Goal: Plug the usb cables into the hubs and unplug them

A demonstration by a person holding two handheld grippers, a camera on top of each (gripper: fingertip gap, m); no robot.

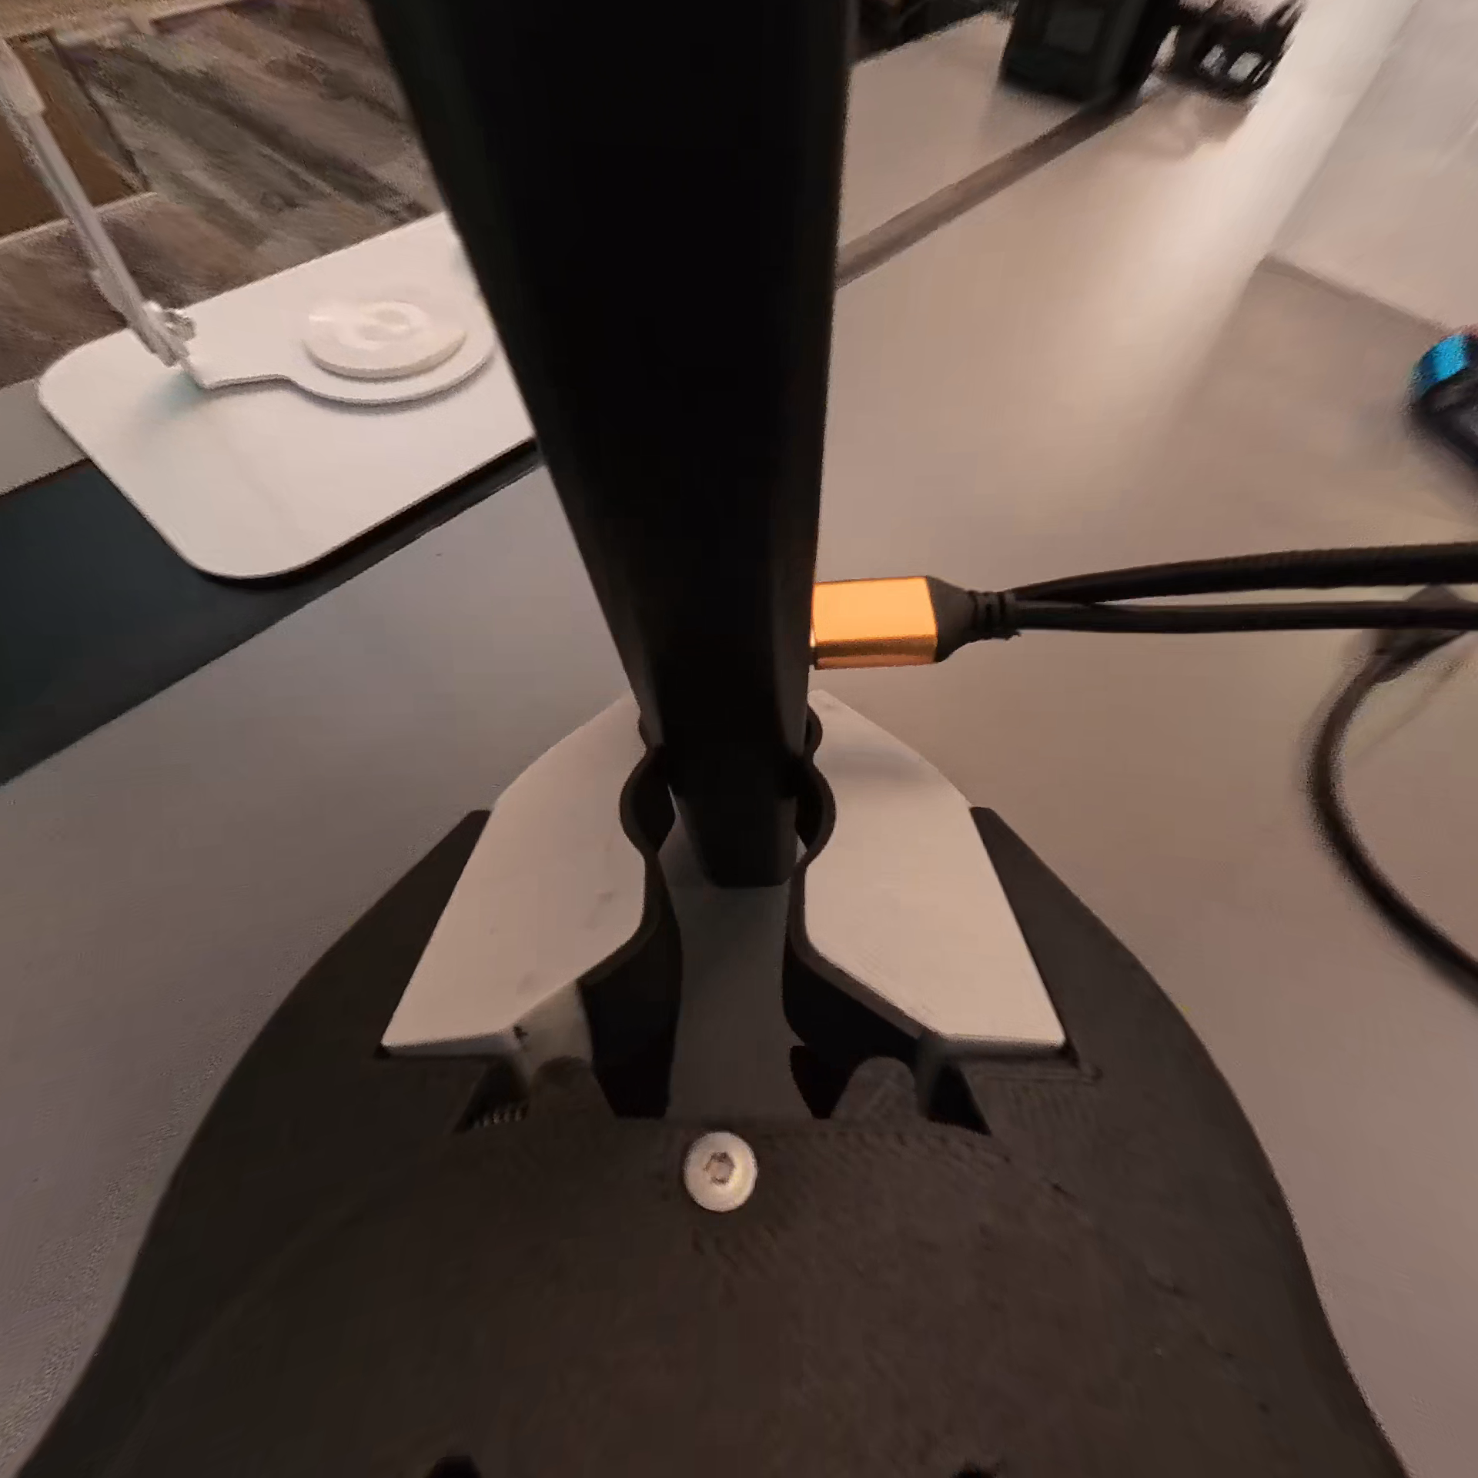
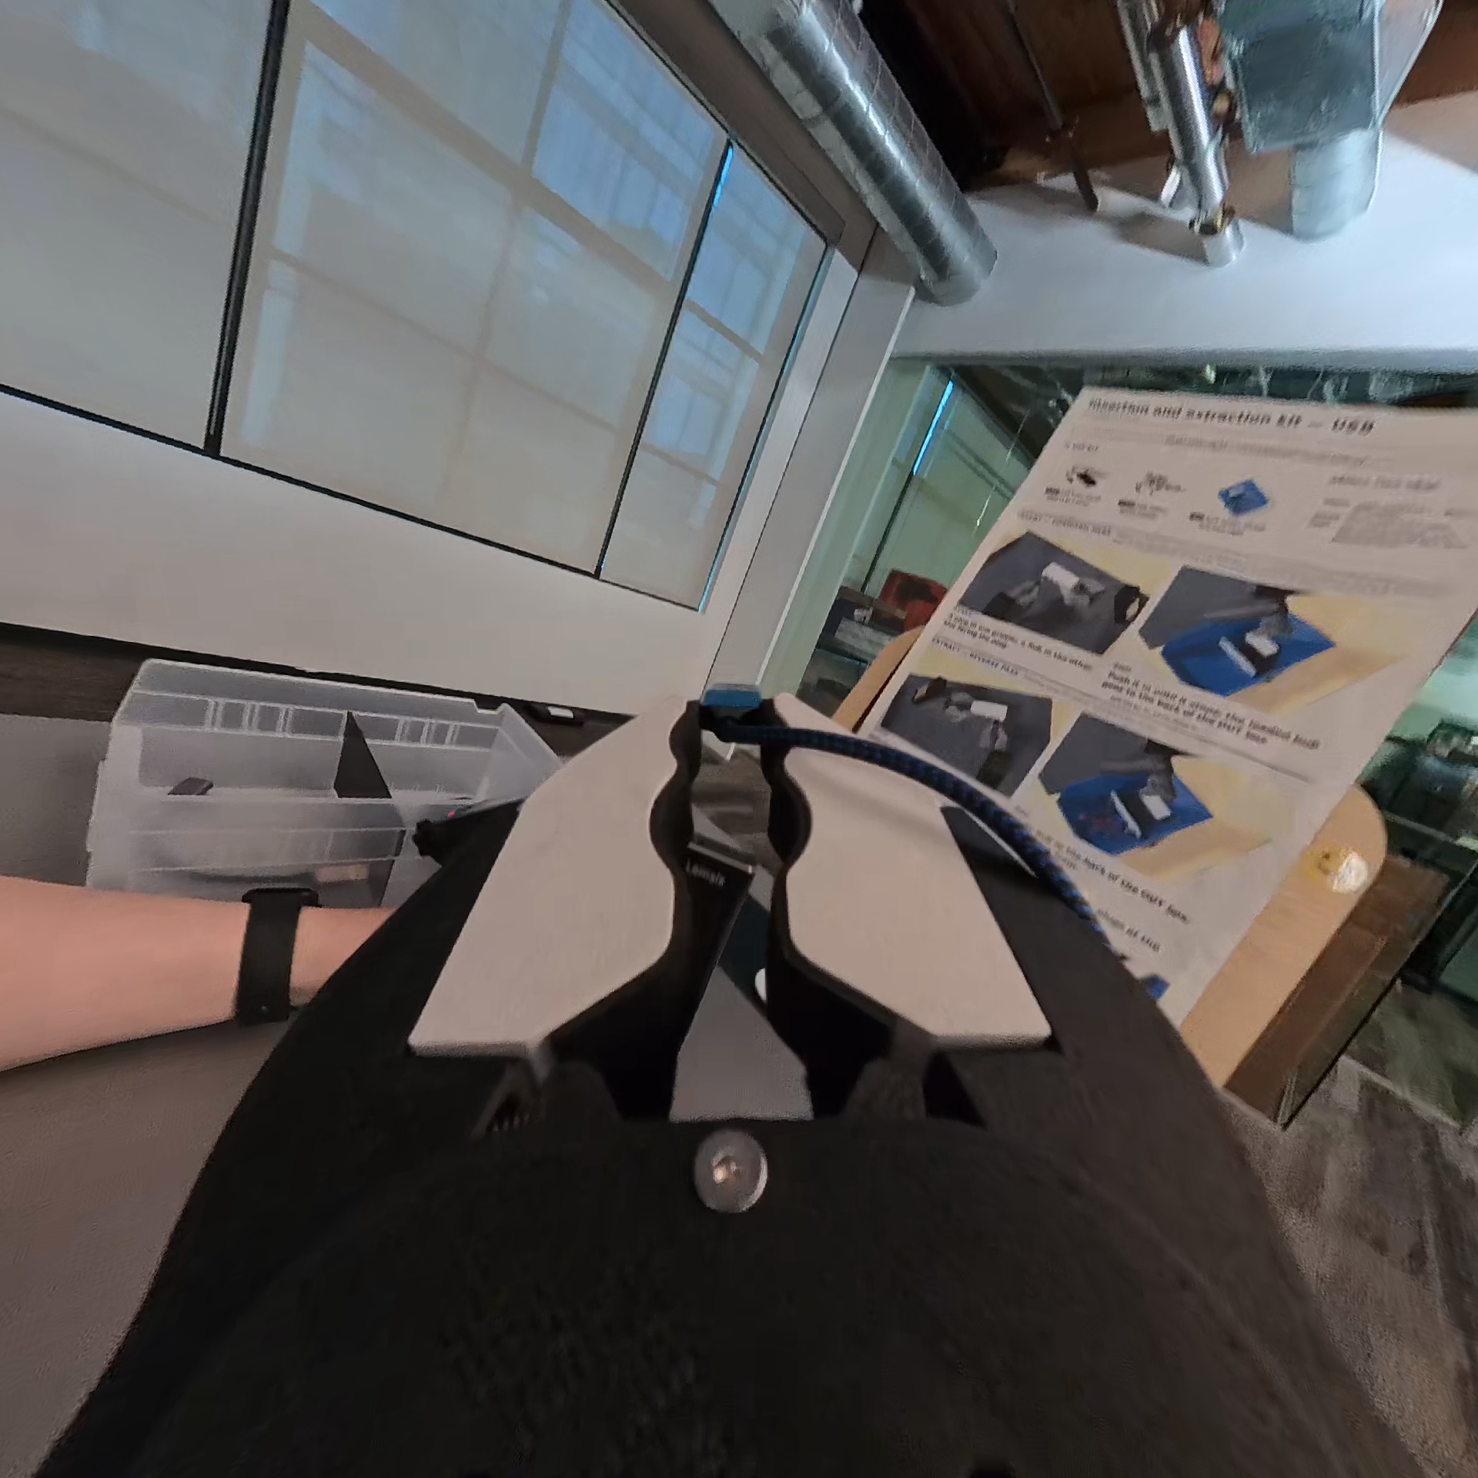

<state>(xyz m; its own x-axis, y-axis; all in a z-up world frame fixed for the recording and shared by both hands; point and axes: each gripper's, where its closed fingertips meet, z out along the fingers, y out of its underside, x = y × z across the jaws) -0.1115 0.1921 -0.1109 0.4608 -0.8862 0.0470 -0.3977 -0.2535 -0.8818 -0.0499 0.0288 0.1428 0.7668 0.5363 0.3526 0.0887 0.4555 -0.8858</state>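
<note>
1. Left wrist view: the left gripper [image 1: 724, 788] is seen with its fingers [image 1: 552, 864] pinched on the near end of a long black hub [image 1: 640, 384], which runs straight away from the fingers, up through the middle of the picture, above the bench [image 1: 280, 800].
2. In the same view, a gold plug [image 1: 872, 624] is seated against the hub's right flank, just beyond the fingertips. Its long axis lies crosswise to the hub, and its black cables [image 1: 1200, 596] trail off to the right edge. Any withdrawal of it is judged to need a pull to the right, at right angles to the hub.
3. A white lamp base [image 1: 264, 472] rests on the bench to the left, well apart from the hub; a blue object at the right edge is too blurred to name.
4. Right wrist view: the right gripper [image 2: 729, 712] is raised and tilted toward a window [image 2: 480, 280]. Its fingers [image 2: 576, 864] are nearly pressed together and pinch a blue-tipped plug [image 2: 728, 694] at their very tips, while the braided blue cable [image 2: 920, 784] curves back over the right finger.
5. A forearm [image 2: 144, 952] wearing a black band lies to the left, an instruction sheet [image 2: 1160, 640] stands to the right, and a clear bin [image 2: 304, 776] sits behind.
6. No hub is shown in this view, so the blue plug's line to a port cannot be told; the right gripper is judged the one to bring it across.
</note>
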